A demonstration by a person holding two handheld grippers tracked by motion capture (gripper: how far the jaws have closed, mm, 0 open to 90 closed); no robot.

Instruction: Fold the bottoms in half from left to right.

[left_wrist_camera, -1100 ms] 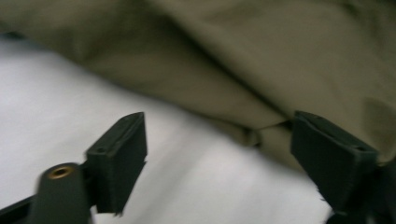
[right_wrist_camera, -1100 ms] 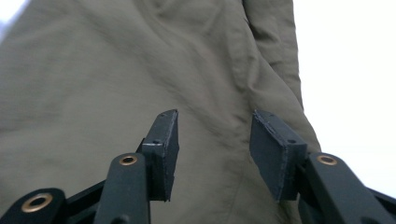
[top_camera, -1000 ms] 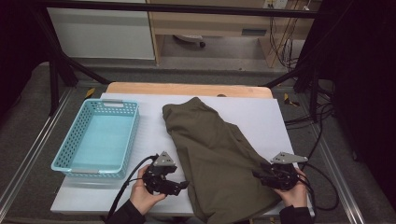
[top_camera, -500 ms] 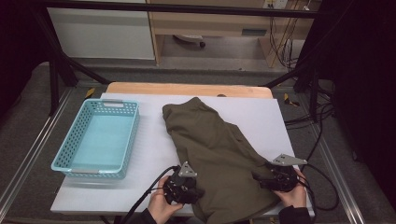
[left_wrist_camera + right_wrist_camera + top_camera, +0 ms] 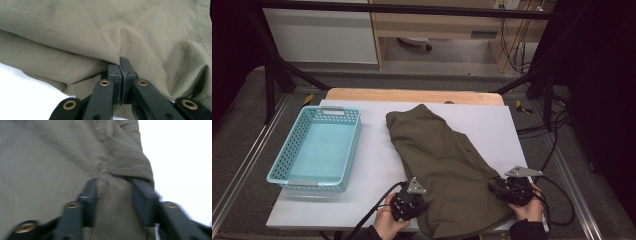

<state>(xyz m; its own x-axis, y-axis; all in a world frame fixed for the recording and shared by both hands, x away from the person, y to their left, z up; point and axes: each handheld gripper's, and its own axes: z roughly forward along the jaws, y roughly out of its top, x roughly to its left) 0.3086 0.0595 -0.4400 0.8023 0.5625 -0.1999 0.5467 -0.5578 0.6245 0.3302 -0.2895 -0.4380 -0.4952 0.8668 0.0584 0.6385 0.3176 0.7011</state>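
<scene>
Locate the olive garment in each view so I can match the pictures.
High view: olive garment lies diagonally from table centre to the near edge.
Left gripper view: it covers the top and right.
Right gripper view: it covers the left and centre.
Shared landmark: the white table.

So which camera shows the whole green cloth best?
The high view: the cloth lies whole on the table. The left gripper view shows a fold pinched between shut jaws; the right gripper view shows a blurred bunch between jaws that have just been closing.

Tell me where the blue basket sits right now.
In the high view, the blue basket sits on the table's left side, apart from the olive garment to its right.
</scene>
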